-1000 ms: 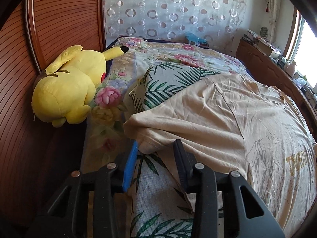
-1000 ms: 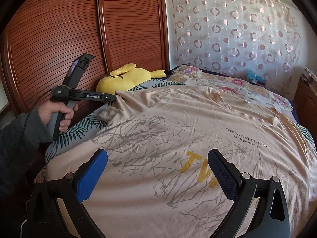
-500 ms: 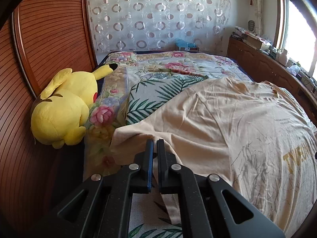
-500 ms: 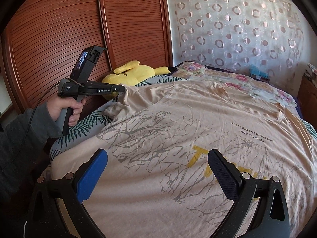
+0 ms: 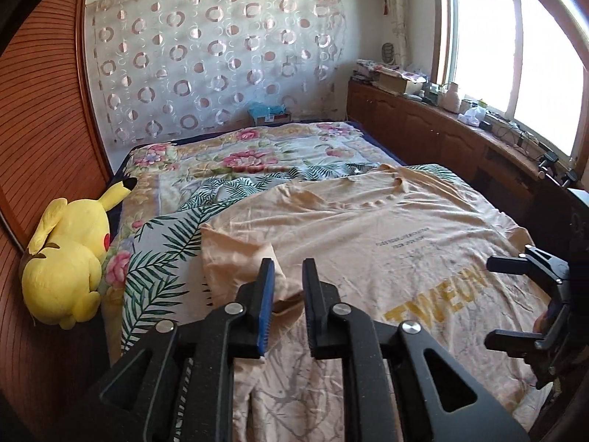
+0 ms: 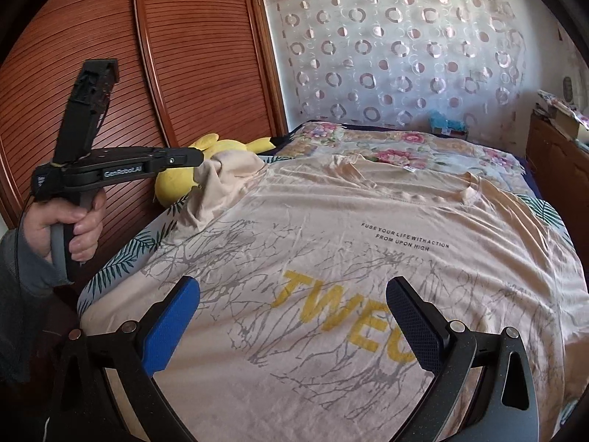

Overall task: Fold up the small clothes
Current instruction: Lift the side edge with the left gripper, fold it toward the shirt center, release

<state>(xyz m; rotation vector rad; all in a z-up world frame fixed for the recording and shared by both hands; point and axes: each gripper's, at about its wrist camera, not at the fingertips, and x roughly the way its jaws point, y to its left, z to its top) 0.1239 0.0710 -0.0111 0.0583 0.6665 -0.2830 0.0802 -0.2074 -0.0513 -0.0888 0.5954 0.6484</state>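
The beige T-shirt (image 6: 368, 265) is spread face-up over the bed (image 5: 228, 151), directly beneath and ahead of both claws; the left gripper (image 5: 288, 276) is seen with its jaws narrow and opening, a bunched fold of the sleeve (image 6: 221, 173) lying between them and raised off the bedcover; whether the pads grip it cannot be told; the right gripper (image 6: 294, 316) is held wide and empty, low above the printed chest; the cloth is judged light, limp and thin, likely to sag and wrinkle, so it is best taken at a hem or sleeve edge, pinched in a small fold; a yellow plush toy (image 5: 66, 258) sits just left of the left claw, against the wooden wardrobe door (image 6: 110, 55); a leaf-print sheet (image 5: 162, 258) lies under the shirt; a cluttered sill (image 5: 460, 107) runs far right; nothing is seen blocking the fold, though the toy crowds the left edge
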